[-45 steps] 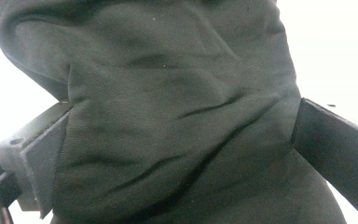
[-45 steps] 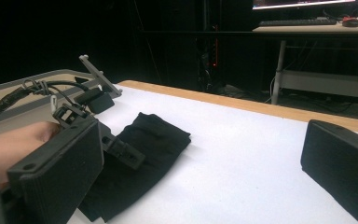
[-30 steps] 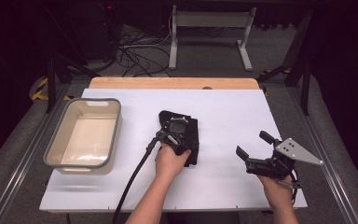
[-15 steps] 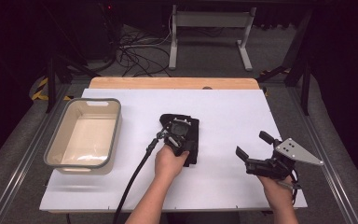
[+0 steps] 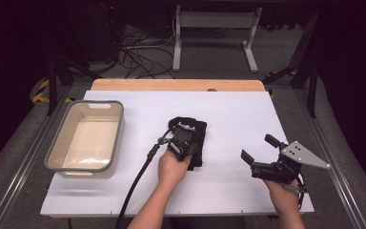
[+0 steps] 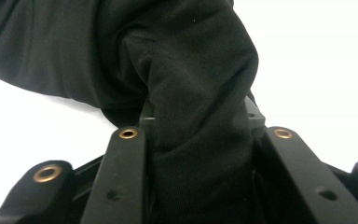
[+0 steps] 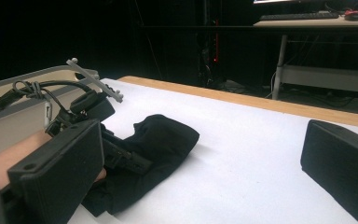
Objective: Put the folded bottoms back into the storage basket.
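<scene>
- Right gripper [image 5: 261, 153], at 4 o'clock on the table: jaws spread, holding nothing, idle.
- Left gripper [image 5: 183, 141], at table centre: jaws have just been closing, now pinching a fold of black cloth [image 6: 200, 116].
- Cloth gripped but not lifted.
- Beige bin [image 5: 57, 157], 9 o'clock: likely destination, nothing inside.

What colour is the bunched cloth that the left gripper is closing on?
Black. The soft bunched cloth shows best in the left gripper view, pinched between the left gripper's jaws.

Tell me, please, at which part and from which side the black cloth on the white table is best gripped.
Probably at a raised fold, from above. The black cloth lies crumpled and soft on the table, so a bunched ridge offers more than a flat edge. The left gripper has such a fold between its jaws, which have just been closing.
</scene>
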A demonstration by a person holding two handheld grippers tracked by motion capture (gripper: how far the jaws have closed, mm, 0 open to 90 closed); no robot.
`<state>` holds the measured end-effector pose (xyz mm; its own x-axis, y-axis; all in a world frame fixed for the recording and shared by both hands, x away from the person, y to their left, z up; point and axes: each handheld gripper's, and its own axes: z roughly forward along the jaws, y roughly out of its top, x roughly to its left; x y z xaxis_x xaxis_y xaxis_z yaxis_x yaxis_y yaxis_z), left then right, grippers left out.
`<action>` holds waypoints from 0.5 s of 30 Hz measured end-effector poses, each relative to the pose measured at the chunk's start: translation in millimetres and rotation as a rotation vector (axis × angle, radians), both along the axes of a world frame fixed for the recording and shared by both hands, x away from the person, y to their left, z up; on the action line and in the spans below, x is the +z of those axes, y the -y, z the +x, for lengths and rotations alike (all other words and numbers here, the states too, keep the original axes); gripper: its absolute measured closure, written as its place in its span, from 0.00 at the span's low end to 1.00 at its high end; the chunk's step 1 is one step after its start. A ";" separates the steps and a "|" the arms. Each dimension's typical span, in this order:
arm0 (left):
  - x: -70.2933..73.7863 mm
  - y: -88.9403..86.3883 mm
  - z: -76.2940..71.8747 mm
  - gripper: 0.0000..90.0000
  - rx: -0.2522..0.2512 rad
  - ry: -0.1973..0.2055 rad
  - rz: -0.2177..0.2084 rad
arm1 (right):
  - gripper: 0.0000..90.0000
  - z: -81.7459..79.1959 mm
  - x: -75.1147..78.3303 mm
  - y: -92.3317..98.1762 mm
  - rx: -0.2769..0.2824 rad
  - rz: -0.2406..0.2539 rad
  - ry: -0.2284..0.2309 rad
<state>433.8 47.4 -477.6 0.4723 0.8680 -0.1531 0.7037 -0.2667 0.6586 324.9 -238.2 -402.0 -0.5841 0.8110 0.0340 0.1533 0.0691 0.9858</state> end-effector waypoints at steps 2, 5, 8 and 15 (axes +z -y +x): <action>1.1 -2.0 -0.3 0.76 -0.018 0.014 -0.003 | 0.00 0.1 -0.2 0.3 0.000 -0.001 0.000; 3.5 -4.8 -2.7 0.77 -0.021 0.050 -0.031 | 0.00 0.2 -0.3 1.4 -0.003 0.005 0.000; 8.8 -7.1 -7.1 0.78 -0.015 0.109 -0.091 | 0.00 -0.2 -0.4 1.8 -0.012 -0.006 0.005; 21.8 -7.7 -16.7 0.77 -0.044 0.252 -0.114 | 0.00 -1.0 0.1 3.5 -0.021 0.000 0.011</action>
<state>417.1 55.1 -455.8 0.5444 0.8299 -0.1219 0.5036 -0.2071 0.8387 323.9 -241.7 -401.9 -0.5672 0.8231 0.0273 0.1434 0.0661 0.9874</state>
